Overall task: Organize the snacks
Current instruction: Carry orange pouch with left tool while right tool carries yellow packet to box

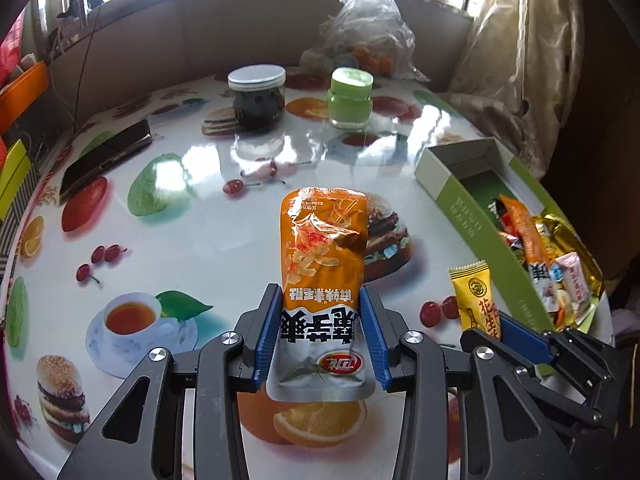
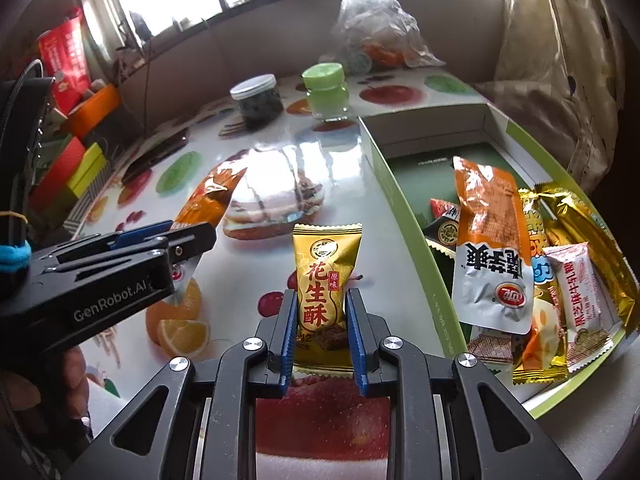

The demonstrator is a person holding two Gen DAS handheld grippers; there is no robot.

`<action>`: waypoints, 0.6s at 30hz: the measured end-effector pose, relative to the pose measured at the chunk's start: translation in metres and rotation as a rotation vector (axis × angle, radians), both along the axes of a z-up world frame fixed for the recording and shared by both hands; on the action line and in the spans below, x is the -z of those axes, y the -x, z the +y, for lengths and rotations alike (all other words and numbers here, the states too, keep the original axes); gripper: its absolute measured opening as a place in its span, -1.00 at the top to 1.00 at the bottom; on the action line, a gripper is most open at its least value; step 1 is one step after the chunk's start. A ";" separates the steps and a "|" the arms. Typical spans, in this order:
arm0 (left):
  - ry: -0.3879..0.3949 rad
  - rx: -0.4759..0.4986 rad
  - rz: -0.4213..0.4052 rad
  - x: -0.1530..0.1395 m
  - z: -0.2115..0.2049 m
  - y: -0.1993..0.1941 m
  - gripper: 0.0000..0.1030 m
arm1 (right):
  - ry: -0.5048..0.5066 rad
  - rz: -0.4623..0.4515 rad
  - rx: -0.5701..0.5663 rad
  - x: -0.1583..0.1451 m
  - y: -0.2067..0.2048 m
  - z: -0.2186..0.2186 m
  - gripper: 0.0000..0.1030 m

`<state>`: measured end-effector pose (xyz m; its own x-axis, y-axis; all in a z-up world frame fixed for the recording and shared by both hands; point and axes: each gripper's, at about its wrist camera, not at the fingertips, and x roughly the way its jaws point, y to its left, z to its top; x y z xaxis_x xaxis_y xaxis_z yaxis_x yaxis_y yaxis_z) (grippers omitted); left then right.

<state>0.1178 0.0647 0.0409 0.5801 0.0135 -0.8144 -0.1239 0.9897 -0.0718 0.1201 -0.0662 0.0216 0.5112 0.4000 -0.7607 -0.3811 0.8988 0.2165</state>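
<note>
My left gripper (image 1: 322, 312) is shut on an orange and silver snack pouch (image 1: 326, 248), held upright above the table; in the right wrist view that pouch (image 2: 212, 196) pokes out beyond the left gripper (image 2: 188, 236). My right gripper (image 2: 322, 312) is shut on a small yellow peanut-candy packet (image 2: 324, 276), also seen at the right of the left wrist view as the yellow packet (image 1: 474, 292) in the right gripper (image 1: 508, 332). A green-edged open box (image 2: 404, 208) on the right holds several snack packets, among them another orange pouch (image 2: 492, 240).
On the fruit-printed table (image 1: 200, 216) stand a dark jar with a white lid (image 1: 258, 94) and a green-lidded jar (image 1: 351, 98). A black phone (image 1: 106, 156) lies at the left. A clear plastic bag (image 1: 368, 28) sits at the back. A curtain (image 1: 520, 56) hangs at the right.
</note>
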 end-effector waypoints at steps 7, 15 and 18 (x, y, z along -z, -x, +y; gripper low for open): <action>0.005 0.011 -0.036 -0.016 -0.004 0.010 0.21 | -0.014 -0.026 0.024 -0.013 0.009 -0.009 0.56; 0.008 0.028 -0.065 -0.029 -0.014 0.018 0.21 | -0.037 -0.054 0.049 -0.026 0.018 -0.023 0.57; 0.007 0.033 -0.070 -0.032 -0.018 0.019 0.21 | -0.043 -0.062 0.058 -0.029 0.021 -0.029 0.56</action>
